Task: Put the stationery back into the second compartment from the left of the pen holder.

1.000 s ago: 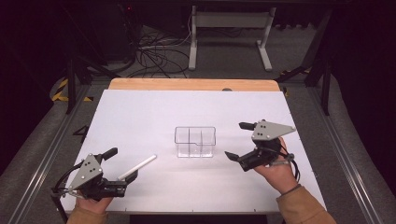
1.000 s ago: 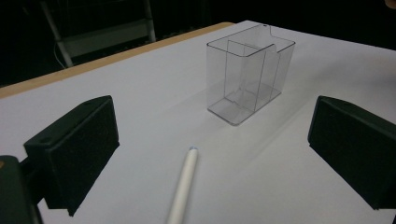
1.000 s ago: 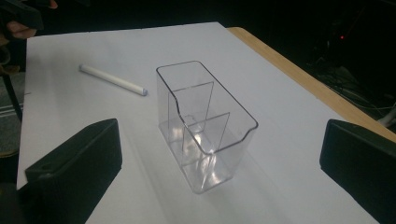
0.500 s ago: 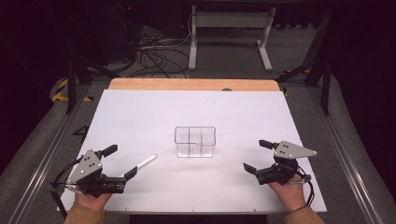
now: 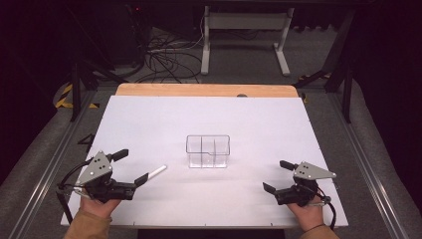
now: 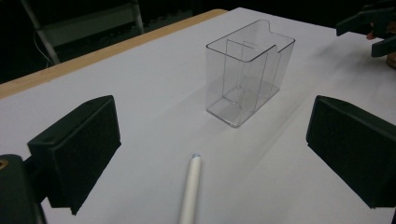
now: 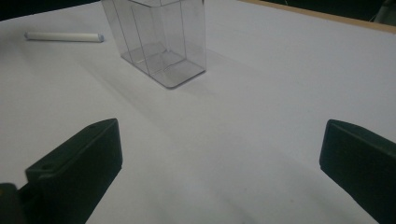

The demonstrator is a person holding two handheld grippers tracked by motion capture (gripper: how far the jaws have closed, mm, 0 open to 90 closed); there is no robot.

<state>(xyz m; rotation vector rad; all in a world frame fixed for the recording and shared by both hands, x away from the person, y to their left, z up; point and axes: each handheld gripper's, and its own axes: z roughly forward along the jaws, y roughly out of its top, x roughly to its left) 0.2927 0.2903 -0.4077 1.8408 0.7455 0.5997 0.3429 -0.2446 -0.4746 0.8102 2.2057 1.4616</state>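
With the left claw (image 5: 130, 169) spread astride the white pen (image 6: 190, 191), an off-centre closure risked rolling it across the tabletop (image 5: 249, 119).

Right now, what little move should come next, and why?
Probably ease the left tool forward and down over the white pen. Its jaws stand open, with the pen lying flat on the table between them, untouched. The clear box stands upright and empty nearby, and the right tool rests open, off to the side.
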